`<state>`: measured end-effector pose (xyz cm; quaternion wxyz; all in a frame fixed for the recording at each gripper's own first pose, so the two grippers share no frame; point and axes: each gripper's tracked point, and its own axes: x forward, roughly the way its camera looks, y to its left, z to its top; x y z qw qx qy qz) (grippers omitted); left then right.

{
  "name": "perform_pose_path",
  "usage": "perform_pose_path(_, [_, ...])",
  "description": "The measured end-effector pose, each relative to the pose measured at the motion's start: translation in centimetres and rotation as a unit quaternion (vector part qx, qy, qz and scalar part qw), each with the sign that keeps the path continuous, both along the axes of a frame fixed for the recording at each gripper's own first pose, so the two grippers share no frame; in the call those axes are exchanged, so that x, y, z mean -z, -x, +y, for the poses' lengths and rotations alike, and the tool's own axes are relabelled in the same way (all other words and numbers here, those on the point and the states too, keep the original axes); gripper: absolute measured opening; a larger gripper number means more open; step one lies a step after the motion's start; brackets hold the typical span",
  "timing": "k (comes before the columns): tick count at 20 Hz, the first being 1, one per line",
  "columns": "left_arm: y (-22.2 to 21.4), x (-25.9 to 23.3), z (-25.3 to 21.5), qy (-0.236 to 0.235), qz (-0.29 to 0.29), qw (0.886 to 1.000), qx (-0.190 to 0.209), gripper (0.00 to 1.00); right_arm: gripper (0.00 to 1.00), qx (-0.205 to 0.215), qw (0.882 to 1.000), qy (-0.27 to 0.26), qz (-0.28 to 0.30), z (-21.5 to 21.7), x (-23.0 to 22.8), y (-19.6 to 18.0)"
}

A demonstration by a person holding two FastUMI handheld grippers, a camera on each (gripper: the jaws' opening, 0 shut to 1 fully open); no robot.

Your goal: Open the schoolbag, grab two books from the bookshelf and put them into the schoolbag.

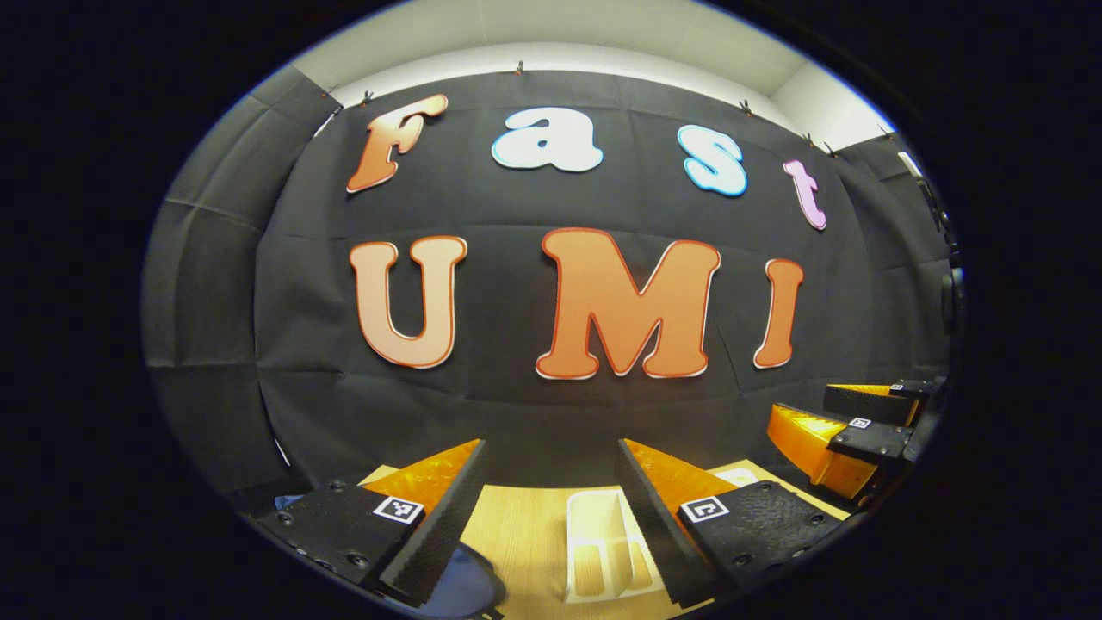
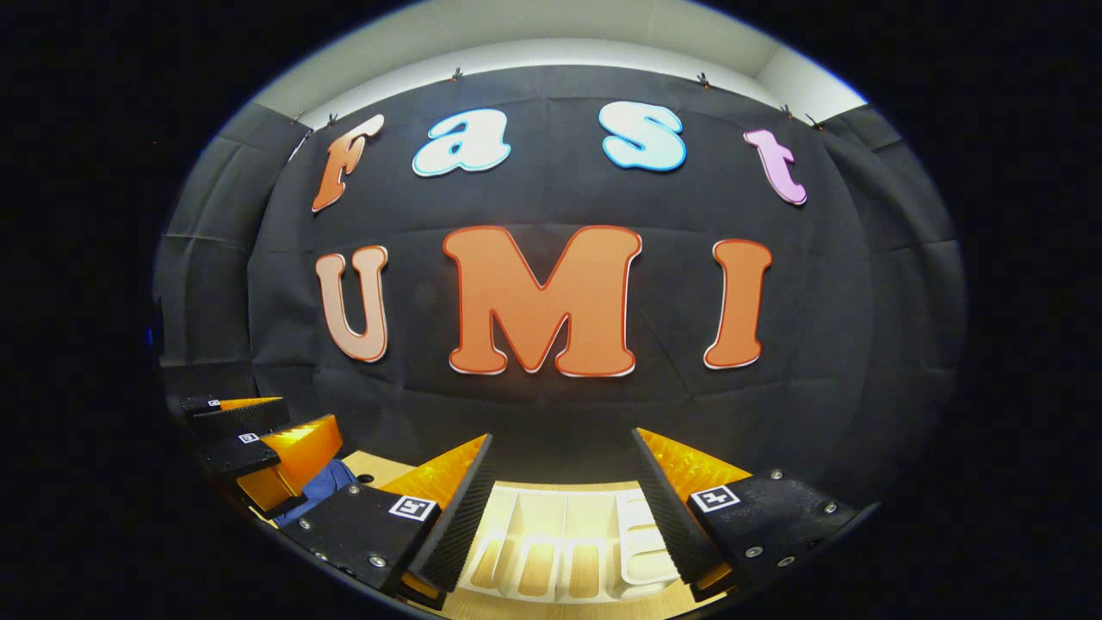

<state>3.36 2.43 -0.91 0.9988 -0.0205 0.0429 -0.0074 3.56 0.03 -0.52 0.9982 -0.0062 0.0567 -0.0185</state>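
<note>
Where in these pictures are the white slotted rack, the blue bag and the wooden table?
White slotted plastic rack (image 2: pixel 564 542), right gripper view: on a middle divider.
Dark blue fabric bag (image 2: pixel 325 484), right gripper view: on its visible cloth.
Light wooden table (image 1: pixel 516 534), left gripper view: on bare tabletop between the fingers.

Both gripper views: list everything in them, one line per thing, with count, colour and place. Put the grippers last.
Bookshelf: one, white, with upright dividers, on the table just ahead of the right gripper; its end also shows in the left gripper view.
Table: one, light wood, beneath both grippers.
Schoolbag: one, blue, on the table left of the bookshelf; a dark blue part of it lies at the bottom of the left gripper view.
Books: none that I can make out in the bookshelf slots.
Left gripper: one, open, holding nothing, over the table; also seen at the left of the right gripper view.
Right gripper: one, open, holding nothing, over the bookshelf; also at the right of the left gripper view.
</note>
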Motion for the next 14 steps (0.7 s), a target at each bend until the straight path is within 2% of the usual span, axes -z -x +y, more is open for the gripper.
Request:
perform_pose_path(1, [0.3,-0.7,0.2,0.0,-0.012,1.0,-0.006,0.93,1.0,0.001,1.0,0.004,-0.013,0.0,-0.6,0.3])
perform_pose_path(2, [0.6,-1.5,0.3,-0.001,-0.023,1.0,-0.014,0.92,0.91,0.003,1.0,0.007,-0.024,0.0,-1.1,0.5])
perform_pose_path(4, [1.2,-3.1,0.0,0.005,-0.043,0.999,-0.017,0.92,0.91,0.007,0.999,0.006,-0.034,-0.1,-1.2,0.6])
perform_pose_path(5, [1.7,-3.7,-0.3,0.009,-0.048,0.999,-0.016,0.92,1.0,0.011,0.999,0.007,-0.032,-0.2,-1.0,0.6])
perform_pose_path(7, [2.0,-4.4,-0.4,0.001,-0.056,0.998,-0.014,0.92,1.0,0.011,1.0,0.008,-0.027,-0.2,-0.4,0.8])
perform_pose_path(8, [2.2,-4.5,-0.6,-0.005,-0.057,0.998,-0.012,0.92,0.91,0.011,1.0,0.008,-0.024,-0.2,-0.1,0.8])
perform_pose_path(9, [2.3,-4.6,-0.6,-0.008,-0.056,0.998,-0.013,0.92,0.91,0.011,1.0,0.007,-0.023,-0.1,0.0,1.0])
perform_pose_path(10, [2.4,-4.5,-0.8,-0.01,-0.054,0.998,-0.01,0.92,1.0,0.012,1.0,0.009,-0.021,-0.2,0.2,1.0])
perform_pose_path(12, [2.6,-4.5,-0.8,-0.008,-0.052,0.999,-0.01,0.92,1.0,0.012,1.0,0.012,-0.017,-0.2,0.5,1.0])
perform_pose_path(13, [2.7,-4.7,-0.6,-0.006,-0.054,0.998,-0.011,0.93,0.92,0.013,1.0,0.014,-0.015,-0.2,0.6,0.9])
perform_pose_path(14, [2.8,-4.9,-0.7,-0.005,-0.056,0.998,-0.01,0.92,0.91,0.014,1.0,0.014,-0.013,-0.3,0.8,0.8])
